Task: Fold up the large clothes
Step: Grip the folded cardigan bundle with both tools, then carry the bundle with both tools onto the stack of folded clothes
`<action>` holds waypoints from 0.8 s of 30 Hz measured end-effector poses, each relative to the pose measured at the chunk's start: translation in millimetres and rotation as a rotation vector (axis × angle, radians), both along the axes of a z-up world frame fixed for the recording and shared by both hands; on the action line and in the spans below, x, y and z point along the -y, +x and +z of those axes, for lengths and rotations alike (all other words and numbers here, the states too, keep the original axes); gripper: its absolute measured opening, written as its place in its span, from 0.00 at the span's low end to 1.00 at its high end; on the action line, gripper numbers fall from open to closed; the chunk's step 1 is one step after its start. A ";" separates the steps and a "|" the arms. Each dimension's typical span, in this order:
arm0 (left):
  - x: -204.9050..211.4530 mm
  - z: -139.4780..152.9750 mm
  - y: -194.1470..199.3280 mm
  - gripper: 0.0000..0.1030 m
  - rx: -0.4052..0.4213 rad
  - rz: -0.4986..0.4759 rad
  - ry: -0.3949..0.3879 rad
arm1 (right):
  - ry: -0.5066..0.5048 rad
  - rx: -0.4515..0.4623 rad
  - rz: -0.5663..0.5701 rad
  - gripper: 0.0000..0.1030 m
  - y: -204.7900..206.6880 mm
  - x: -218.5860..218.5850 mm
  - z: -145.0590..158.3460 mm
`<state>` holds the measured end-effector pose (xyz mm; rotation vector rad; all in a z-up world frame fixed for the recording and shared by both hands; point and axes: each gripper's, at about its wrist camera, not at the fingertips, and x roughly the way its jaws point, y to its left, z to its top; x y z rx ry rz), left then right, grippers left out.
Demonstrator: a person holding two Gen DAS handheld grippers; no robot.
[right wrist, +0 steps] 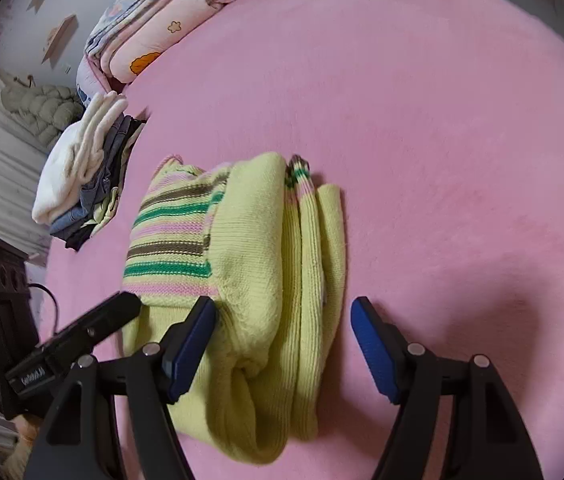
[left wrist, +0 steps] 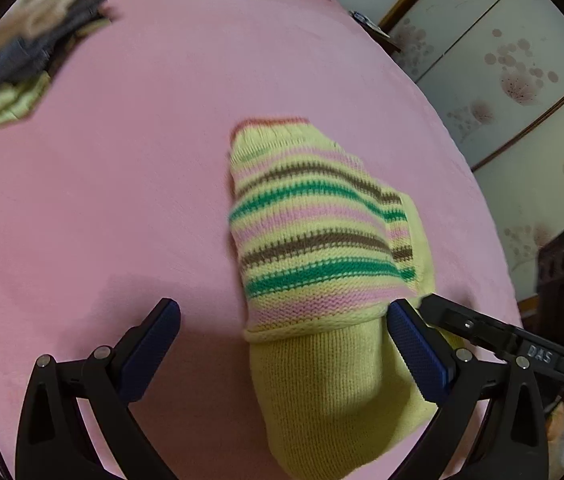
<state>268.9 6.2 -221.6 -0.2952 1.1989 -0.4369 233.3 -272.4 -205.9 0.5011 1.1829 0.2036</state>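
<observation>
Sweater (left wrist: 322, 240), yellow-green with pink, green and brown stripes, lies folded into a bundle on the pink bed (left wrist: 102, 200). Left gripper (left wrist: 282, 344) and right gripper (right wrist: 284, 344) hang side by side at its near end, jaws wide, gripping nothing. Stacked clothes (right wrist: 82, 176) sit well apart.
</observation>
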 end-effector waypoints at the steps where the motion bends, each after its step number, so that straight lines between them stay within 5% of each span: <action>1: -0.1 -4.8 1.1 0.99 -0.015 0.004 -0.007 | 0.027 -0.007 -0.004 0.68 1.4 1.6 -4.6; 6: 6.4 -21.5 3.6 0.95 -0.048 -0.018 -0.076 | 0.091 -0.031 -0.012 0.68 7.6 5.4 -16.4; 12: 21.3 -16.2 -3.8 0.74 0.004 -0.055 -0.067 | 0.165 -0.065 -0.029 0.70 13.4 3.2 -21.0; 18: 22.0 -9.8 -7.7 0.70 0.013 -0.060 -0.059 | 0.159 -0.067 -0.037 0.70 17.0 -5.3 -16.0; 22: 20.1 -0.7 -11.4 0.56 0.032 -0.080 -0.040 | 0.133 -0.044 -0.034 0.41 12.9 -9.3 -11.3; 24: 17.9 11.3 -18.4 0.53 0.051 -0.082 -0.037 | 0.111 -0.006 -0.024 0.36 6.2 -15.4 3.8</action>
